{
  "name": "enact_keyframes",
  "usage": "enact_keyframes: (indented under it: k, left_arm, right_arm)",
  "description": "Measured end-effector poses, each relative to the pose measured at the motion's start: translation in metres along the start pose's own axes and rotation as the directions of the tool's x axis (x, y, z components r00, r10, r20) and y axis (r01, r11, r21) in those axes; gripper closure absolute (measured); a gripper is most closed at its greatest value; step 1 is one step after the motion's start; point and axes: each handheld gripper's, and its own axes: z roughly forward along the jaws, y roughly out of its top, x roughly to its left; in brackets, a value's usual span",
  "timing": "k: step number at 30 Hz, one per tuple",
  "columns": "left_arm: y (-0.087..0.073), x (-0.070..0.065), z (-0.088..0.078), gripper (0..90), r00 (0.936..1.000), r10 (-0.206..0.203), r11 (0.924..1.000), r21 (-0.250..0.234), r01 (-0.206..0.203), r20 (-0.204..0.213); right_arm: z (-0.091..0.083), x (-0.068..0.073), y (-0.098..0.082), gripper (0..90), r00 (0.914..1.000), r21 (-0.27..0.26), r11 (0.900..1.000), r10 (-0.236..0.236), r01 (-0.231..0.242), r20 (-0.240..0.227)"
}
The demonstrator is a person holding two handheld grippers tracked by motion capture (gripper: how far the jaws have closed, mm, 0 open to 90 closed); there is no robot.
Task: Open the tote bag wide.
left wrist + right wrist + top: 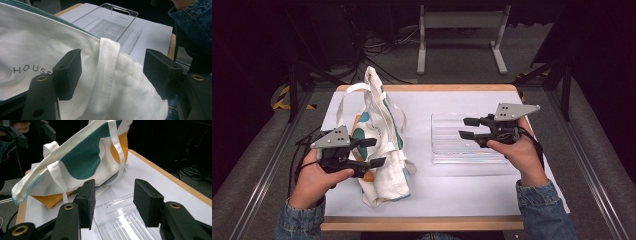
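Note:
A white tote bag [384, 125] with teal and orange shapes stands slumped on the left half of the table. My left gripper [379, 152] is at its near side. In the left gripper view the left gripper [113, 72] is open, with the bag's white cloth [37, 50] and one strap [105, 82] in the gap, touching neither pad. A clear plastic tray [452, 150] lies flat on the right half. My right gripper [463, 128] hovers over it, pointing left. Its jaws [113, 202] stand open and hold nothing, above the tray's handle slot [117, 206], facing the bag [82, 162].
The white tabletop [452, 195] has a wooden edge [422, 224] at the front. A metal stand [459, 35] and floor cables [377, 47] lie beyond the far edge. A denim sleeve [192, 22] shows past the tray [110, 27] in the left gripper view.

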Motion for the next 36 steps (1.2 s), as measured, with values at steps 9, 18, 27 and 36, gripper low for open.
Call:
enact_keyframes:
  k: [9,18,27,36]
  left_arm:
    - [-0.002,0.002,0.008,34.0,1.0000,0.006,0.9998,0.022,-0.006,-0.003]
    - [-0.005,0.007,0.011,40.9,0.9999,-0.004,0.9991,0.043,0.004,-0.014]
    - [-0.004,0.006,0.008,72.9,0.9998,0.001,0.9990,0.044,-0.002,0.018]
    - [-0.001,0.001,0.001,82.5,0.9998,0.018,0.9992,0.034,-0.018,0.010]
  right_arm:
    - [0.013,0.005,-0.002,52.4,0.9994,0.027,1.000,-0.002,0.003,-0.036]
    - [0.034,0.015,-0.004,53.3,0.9961,0.046,0.999,-0.003,0.007,-0.088]
    - [0.051,0.026,-0.005,53.0,0.9913,0.037,0.999,-0.027,0.032,-0.129]
    - [0.064,0.037,-0.004,50.8,0.9858,0.026,0.999,-0.034,0.039,-0.164]
